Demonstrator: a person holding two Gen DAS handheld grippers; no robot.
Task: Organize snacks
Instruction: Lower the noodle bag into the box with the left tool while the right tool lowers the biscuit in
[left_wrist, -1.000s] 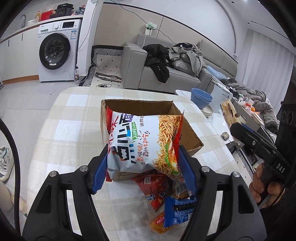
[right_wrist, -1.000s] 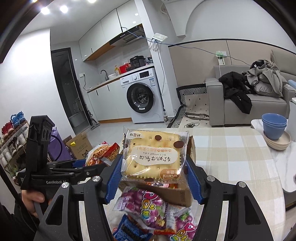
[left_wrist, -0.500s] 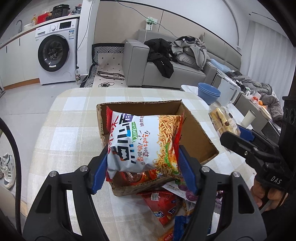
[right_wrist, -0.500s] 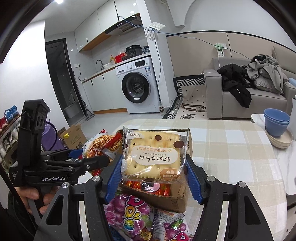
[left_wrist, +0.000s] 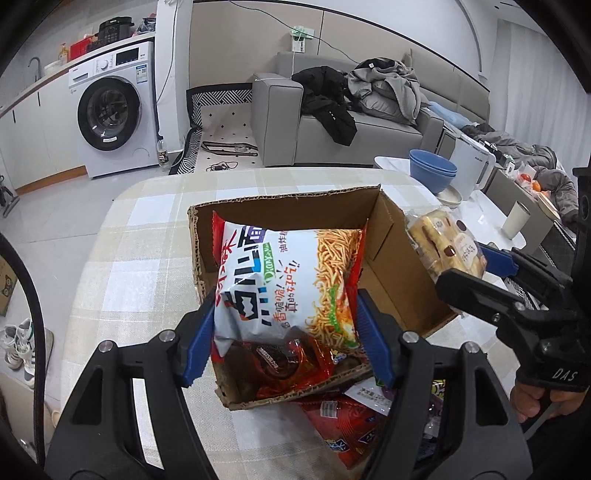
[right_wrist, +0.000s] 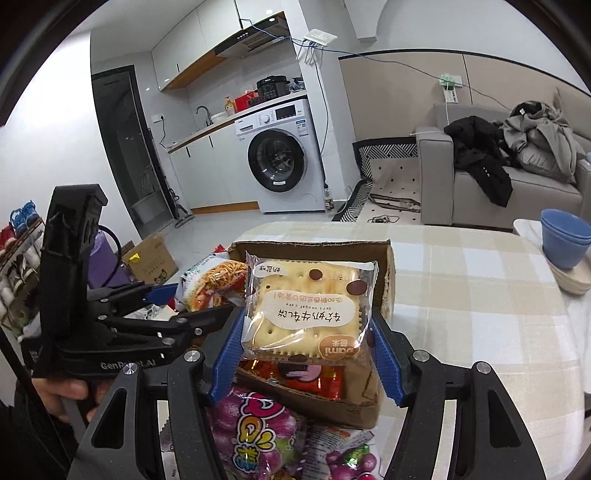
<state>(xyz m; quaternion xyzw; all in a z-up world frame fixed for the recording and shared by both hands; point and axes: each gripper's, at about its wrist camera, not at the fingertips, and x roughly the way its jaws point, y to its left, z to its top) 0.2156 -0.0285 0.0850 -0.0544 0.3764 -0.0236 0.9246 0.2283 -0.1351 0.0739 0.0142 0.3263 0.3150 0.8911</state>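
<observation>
Landmark: the open cardboard box (left_wrist: 391, 236) on the checked tablecloth (left_wrist: 140, 236). At its left end, my left gripper (left_wrist: 284, 332) is clamped on a noodle-snack bag (left_wrist: 284, 280), which I hold over the box, above a red packet (left_wrist: 280, 363) lying inside. At its right wall, my right gripper (right_wrist: 306, 345) grips a clear-wrapped cracker pack (right_wrist: 308, 310) above the rim. Just in front of the box lie a purple grape-candy bag (right_wrist: 255, 432) and further red packets (left_wrist: 343, 424).
</observation>
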